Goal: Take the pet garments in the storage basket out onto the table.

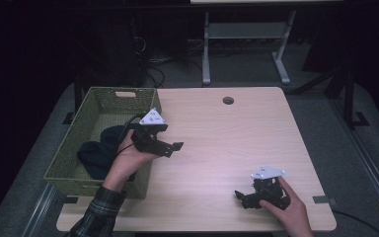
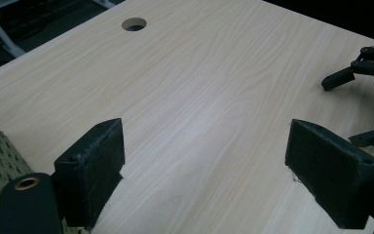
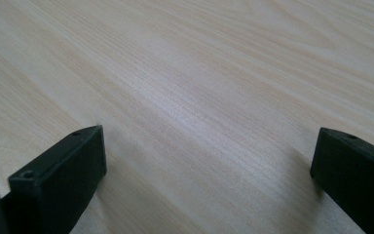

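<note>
On the pale wooden worktop (image 1: 217, 143), the left hand-held gripper (image 1: 170, 146) hangs just beside a green perforated basket (image 1: 74, 143) (a dark cloth (image 1: 96, 150) lies inside it), its jaws spread wide with nothing between them. The right hand-held gripper (image 1: 240, 196) sits low near the worktop's front right corner, jaws likewise apart and empty. A round cable hole (image 1: 228, 100) marks the far edge.

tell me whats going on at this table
A person sits at a light wooden table with a gripper in each hand. The left gripper hangs beside a green basket that holds a dark cloth. The right gripper is low near the table's front edge. Both have their jaws open and hold nothing.
</note>
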Demonstrator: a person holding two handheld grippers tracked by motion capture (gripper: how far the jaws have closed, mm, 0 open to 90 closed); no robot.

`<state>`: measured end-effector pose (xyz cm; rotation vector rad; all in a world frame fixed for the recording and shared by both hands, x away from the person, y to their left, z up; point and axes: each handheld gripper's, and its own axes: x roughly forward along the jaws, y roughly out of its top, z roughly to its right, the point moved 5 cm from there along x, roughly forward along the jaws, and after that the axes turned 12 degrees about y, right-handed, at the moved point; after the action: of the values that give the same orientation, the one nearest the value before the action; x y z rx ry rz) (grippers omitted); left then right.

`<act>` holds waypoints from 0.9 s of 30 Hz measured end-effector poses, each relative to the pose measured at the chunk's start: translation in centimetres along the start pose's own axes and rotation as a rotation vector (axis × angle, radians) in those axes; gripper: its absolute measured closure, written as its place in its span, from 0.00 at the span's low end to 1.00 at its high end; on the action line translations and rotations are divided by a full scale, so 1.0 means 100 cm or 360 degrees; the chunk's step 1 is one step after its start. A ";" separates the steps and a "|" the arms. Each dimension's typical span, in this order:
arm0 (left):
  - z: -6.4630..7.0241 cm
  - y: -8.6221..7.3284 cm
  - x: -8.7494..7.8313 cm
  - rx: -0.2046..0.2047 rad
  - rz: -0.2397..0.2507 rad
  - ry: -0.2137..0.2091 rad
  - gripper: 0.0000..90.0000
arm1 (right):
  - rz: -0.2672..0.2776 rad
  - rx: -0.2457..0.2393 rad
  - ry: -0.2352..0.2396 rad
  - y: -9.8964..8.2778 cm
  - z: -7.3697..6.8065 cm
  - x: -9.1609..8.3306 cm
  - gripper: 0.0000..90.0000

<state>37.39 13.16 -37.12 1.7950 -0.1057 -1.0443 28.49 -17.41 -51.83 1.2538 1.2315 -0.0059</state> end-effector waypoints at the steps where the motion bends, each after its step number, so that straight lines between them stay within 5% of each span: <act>1: -0.002 -0.001 -0.001 0.0001 -0.0001 0.0003 0.16 | 0.0000 0.0000 0.0000 0.000 0.000 0.000 0.00; 27: -0.061 -0.025 -0.029 -0.0104 -0.0047 0.0168 0.16 | 0.0001 -0.0002 -0.0002 0.000 0.000 0.000 0.00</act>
<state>38.89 20.19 -36.69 1.7934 0.0197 -0.9608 28.51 -17.42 -51.83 1.2527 1.2302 -0.0053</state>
